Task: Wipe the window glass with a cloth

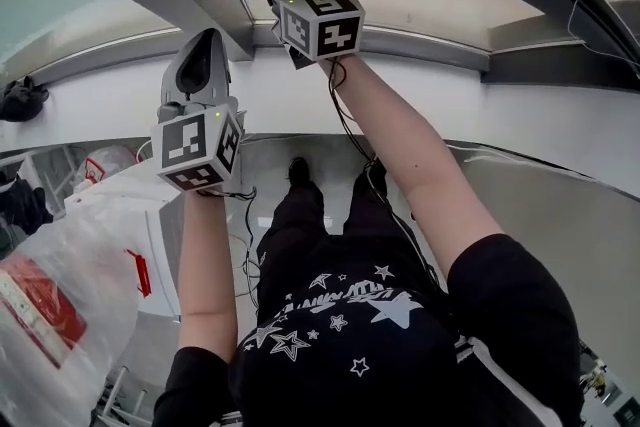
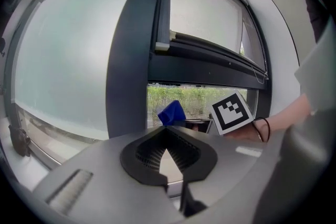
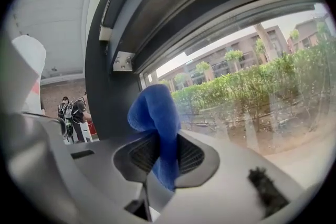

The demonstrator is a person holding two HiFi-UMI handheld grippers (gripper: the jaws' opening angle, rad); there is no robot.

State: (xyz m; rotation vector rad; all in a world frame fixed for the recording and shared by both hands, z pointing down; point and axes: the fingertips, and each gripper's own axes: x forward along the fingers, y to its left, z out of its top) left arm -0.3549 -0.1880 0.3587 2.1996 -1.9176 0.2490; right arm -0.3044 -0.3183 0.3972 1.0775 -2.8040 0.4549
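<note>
With the blue cloth (image 3: 155,113) pinched between its clenched jaws, the right gripper (image 3: 161,153) holds it at the window glass (image 3: 252,92) just right of the dark window post (image 3: 102,86), so fabric rather than plastic meets the pane. Left of that post, the left gripper (image 2: 167,134) hangs pressed together on nothing, probably just keeping clear.

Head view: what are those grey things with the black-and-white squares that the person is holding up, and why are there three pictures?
Those are tools a person squeezes to pinch things. The head view comes from a camera on the person's head, looking steeply down. The other two pictures come from small cameras, one riding on each tool. The right hand-held gripper pinches a blue cloth and holds it up near the window glass. The left hand-held gripper is closed and holds nothing. The cubes with squares are part of the tools.
</note>
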